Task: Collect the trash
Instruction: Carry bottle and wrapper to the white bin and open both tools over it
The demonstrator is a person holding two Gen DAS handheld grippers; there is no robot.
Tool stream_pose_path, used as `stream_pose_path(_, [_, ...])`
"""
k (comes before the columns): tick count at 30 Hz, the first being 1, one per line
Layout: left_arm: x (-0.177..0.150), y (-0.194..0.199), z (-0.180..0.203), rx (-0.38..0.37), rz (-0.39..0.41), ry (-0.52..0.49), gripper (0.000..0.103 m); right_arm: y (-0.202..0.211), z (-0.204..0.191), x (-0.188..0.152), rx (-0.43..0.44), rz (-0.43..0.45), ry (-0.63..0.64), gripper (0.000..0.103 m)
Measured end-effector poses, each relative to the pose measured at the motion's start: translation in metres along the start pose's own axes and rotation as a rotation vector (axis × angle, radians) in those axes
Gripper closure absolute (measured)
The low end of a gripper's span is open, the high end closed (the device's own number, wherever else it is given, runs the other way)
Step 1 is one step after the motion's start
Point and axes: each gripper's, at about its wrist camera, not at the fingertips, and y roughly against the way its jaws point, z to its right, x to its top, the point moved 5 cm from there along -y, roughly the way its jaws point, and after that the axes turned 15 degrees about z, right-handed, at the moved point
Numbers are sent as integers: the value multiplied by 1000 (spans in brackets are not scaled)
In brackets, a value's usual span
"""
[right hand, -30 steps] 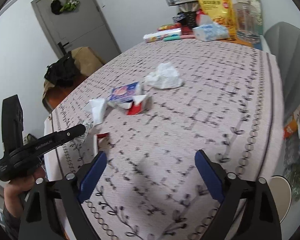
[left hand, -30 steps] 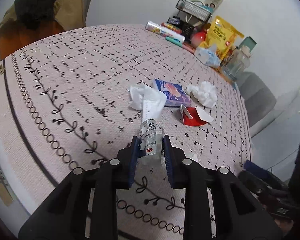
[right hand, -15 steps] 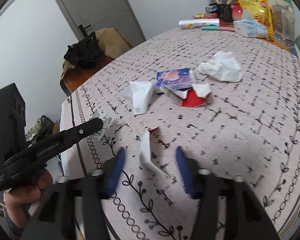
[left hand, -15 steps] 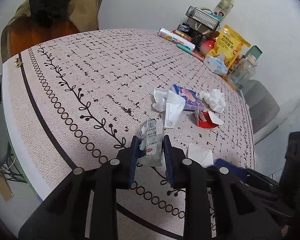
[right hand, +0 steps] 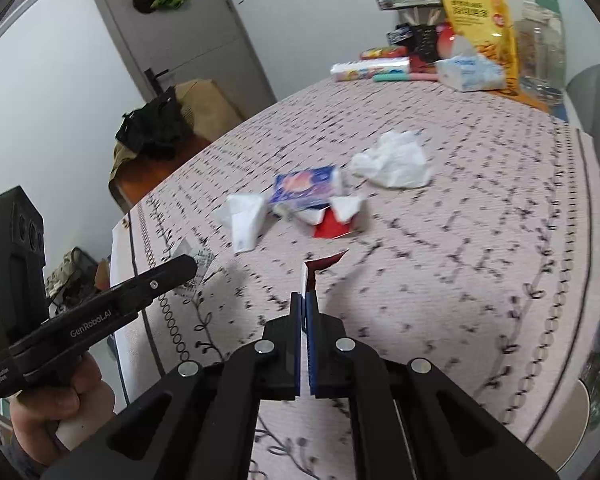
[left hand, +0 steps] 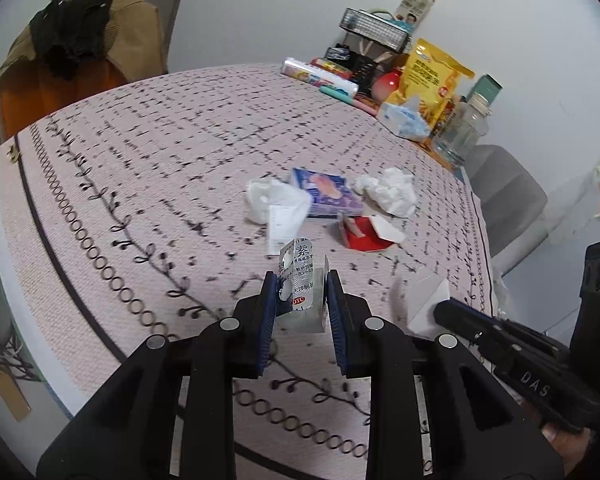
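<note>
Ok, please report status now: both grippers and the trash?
Left gripper shut on blister pack. Right gripper shut on white-and-red scrap. Tissues, wrappers still on table. Nothing blocking.

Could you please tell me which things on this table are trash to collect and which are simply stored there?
Trash:
blister pack in left gripper
card scrap in right gripper
crumpled tissue
blue wrapper
red carton piece

Lying about:
yellow snack bag
tissue pack
glass jar
</note>
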Motion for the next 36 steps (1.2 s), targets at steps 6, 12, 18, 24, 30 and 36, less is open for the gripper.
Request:
stream_pose_path(6, [-2, -6, 35, -41, -10, -54, 78, 19, 34, 8, -57, 35, -48, 100])
stream_pose_path(12, [-5, -16, 69, -82, -25, -94, 78, 45, 77, 18, -121, 83, -95, 100])
stream_pose_path(18, [-15, -25, 107, -124, -45, -147, 78, 74, 128, 17, -205, 118, -155, 99])
stream_pose_path(24, [-27, -35, 151, -177, -73, -205, 78, 105, 180, 8, -296, 151, -214, 99])
stream_pose_path(30, [-42, -44, 195, -232, -99, -263, 78, 133, 229, -6, -377, 168, -275, 99])
stream_pose_path(36, [-64, -56, 240, -283, -142, -320, 78, 157, 271, -25, -440, 180, -336, 99])
